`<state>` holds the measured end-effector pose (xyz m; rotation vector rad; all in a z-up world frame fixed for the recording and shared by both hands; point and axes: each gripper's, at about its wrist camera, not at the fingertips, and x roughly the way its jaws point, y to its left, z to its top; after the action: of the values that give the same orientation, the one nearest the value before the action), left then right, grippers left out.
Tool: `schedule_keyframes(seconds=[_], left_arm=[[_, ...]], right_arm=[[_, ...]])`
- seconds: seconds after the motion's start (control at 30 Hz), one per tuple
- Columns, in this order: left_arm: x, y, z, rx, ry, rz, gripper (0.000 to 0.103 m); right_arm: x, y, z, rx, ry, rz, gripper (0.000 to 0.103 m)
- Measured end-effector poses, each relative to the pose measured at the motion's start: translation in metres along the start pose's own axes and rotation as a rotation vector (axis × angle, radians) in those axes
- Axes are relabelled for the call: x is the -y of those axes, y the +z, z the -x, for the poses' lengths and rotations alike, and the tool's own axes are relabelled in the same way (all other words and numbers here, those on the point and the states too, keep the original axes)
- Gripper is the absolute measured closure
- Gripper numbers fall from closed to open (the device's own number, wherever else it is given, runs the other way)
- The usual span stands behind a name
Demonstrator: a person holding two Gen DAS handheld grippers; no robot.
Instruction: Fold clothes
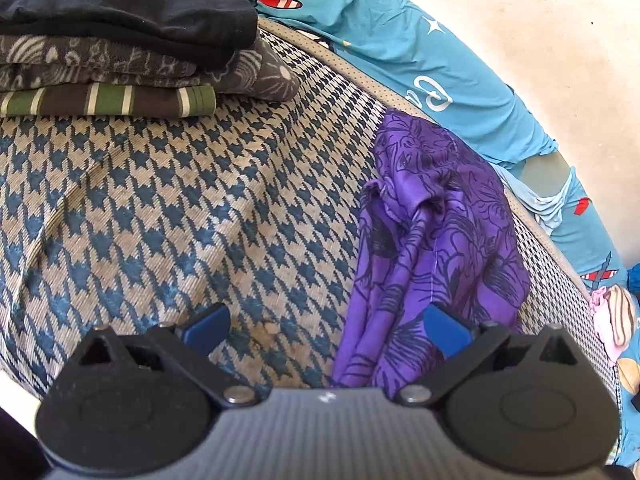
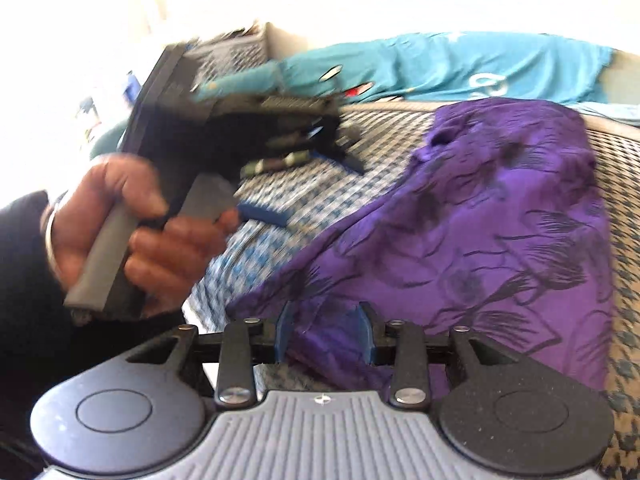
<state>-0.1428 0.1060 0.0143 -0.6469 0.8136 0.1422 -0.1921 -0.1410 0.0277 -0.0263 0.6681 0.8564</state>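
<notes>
Meanwhile, a crumpled purple floral-print garment (image 1: 436, 240) lies near the far edge of a houndstooth-patterned bed (image 1: 180, 208), not yet folded, as two handheld grippers work over it. The right gripper (image 2: 325, 332) has its blue jaws parted with a fold of the purple cloth lying between them, the pads apparently not pressing it. The left gripper (image 1: 326, 330) hangs with jaws spread wide and empty, one blue finger (image 1: 446, 330) over the garment's near hem; in the right wrist view a person's hand (image 2: 132, 232) grips its handle, blurred. To do the step well, the garment likely needs spreading flat first, each gripper taking a separate hem corner and drawing it taut before any fold, since bunched cloth would crease unevenly. A stack of folded clothes (image 1: 120, 52), black on top, grey-patterned beneath and green-striped at the bottom, sits toward the bed's far left corner, well apart. A turquoise cartoon-print sheet (image 1: 400, 48) drapes along the far edge just beside the garment and could be caught up by mistake.
</notes>
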Motion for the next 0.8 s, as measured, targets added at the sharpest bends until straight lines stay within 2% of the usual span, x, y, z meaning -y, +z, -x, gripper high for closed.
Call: schedule_keyframes(seconds=[0.13, 0.3, 0.37, 0.43, 0.53, 0.63, 0.8], left_arm=[[0.002, 0.000, -0.002, -0.004, 0.005, -0.017, 0.000], [0.003, -0.002, -0.003, -0.008, 0.014, -0.039, 0.000], [0.005, -0.003, -0.004, -0.009, 0.020, -0.048, 0.000], [0.006, -0.003, -0.005, -0.009, 0.029, -0.057, 0.000], [0.010, -0.005, -0.006, -0.008, 0.049, -0.078, 0.000], [0.012, -0.007, -0.007, -0.003, 0.067, -0.093, 0.000], [0.014, -0.007, -0.009, 0.008, 0.069, -0.088, 0.000]], right_arm=[[0.013, 0.003, -0.006, -0.014, -0.012, -0.061, 0.068], [0.015, -0.006, -0.022, -0.161, 0.069, -0.118, 0.068], [0.018, -0.008, -0.026, -0.192, 0.085, -0.145, 0.069], [0.019, -0.009, -0.028, -0.210, 0.095, -0.150, 0.068], [0.018, -0.013, -0.035, -0.282, 0.104, -0.164, 0.068], [0.016, -0.019, -0.041, -0.351, 0.071, -0.152, 0.068], [0.013, -0.014, -0.025, -0.286, 0.052, -0.100, 0.068]])
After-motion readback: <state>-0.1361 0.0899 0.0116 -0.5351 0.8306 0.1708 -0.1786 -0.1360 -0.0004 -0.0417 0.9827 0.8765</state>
